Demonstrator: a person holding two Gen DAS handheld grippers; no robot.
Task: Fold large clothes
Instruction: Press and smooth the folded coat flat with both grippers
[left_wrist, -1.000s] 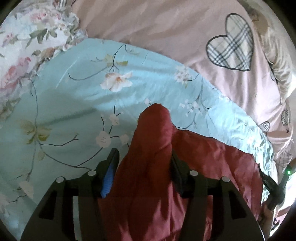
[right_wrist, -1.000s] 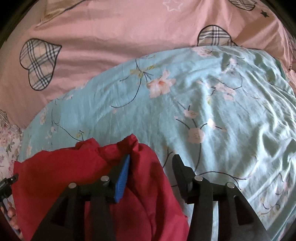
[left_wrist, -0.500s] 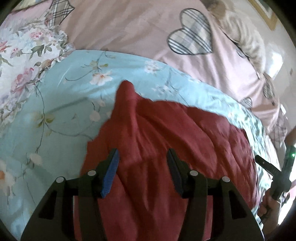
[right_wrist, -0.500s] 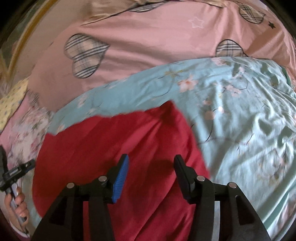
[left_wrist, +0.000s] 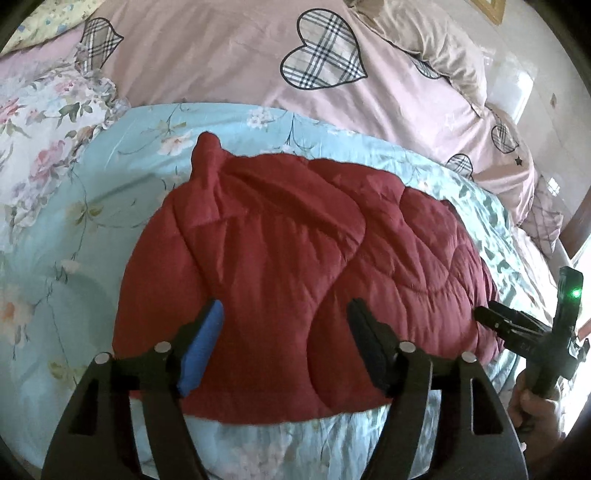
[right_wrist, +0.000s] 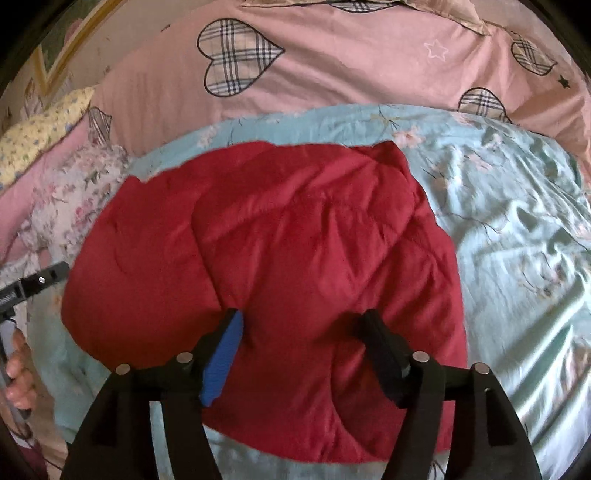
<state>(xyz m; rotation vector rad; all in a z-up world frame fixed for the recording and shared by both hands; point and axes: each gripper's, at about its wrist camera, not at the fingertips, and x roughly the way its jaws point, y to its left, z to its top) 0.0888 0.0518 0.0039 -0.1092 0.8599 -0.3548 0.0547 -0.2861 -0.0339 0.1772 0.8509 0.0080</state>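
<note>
A dark red quilted garment (left_wrist: 295, 266) lies folded in a rounded heap on the light blue floral bedspread (left_wrist: 55, 258); it also shows in the right wrist view (right_wrist: 295, 240). A small bunched corner (left_wrist: 207, 147) sticks out at its far left. My left gripper (left_wrist: 284, 317) is open and empty, raised above the garment's near half. My right gripper (right_wrist: 301, 328) is open and empty, also above the garment's near half. The right gripper (left_wrist: 517, 325) shows at the garment's right edge in the left wrist view. The left gripper (right_wrist: 33, 284) shows at its left edge in the right wrist view.
A pink sheet with plaid hearts (left_wrist: 325, 62) covers the far side of the bed. A floral quilt (left_wrist: 40, 122) lies at the left, a yellow pillow (right_wrist: 40, 129) beyond it. A beige pillow (left_wrist: 436, 48) lies at the far right.
Both grippers let go of the red garment and pulled up and back. The garment, held bunched in the jaws a second ago, now lies spread on the bedspread.
</note>
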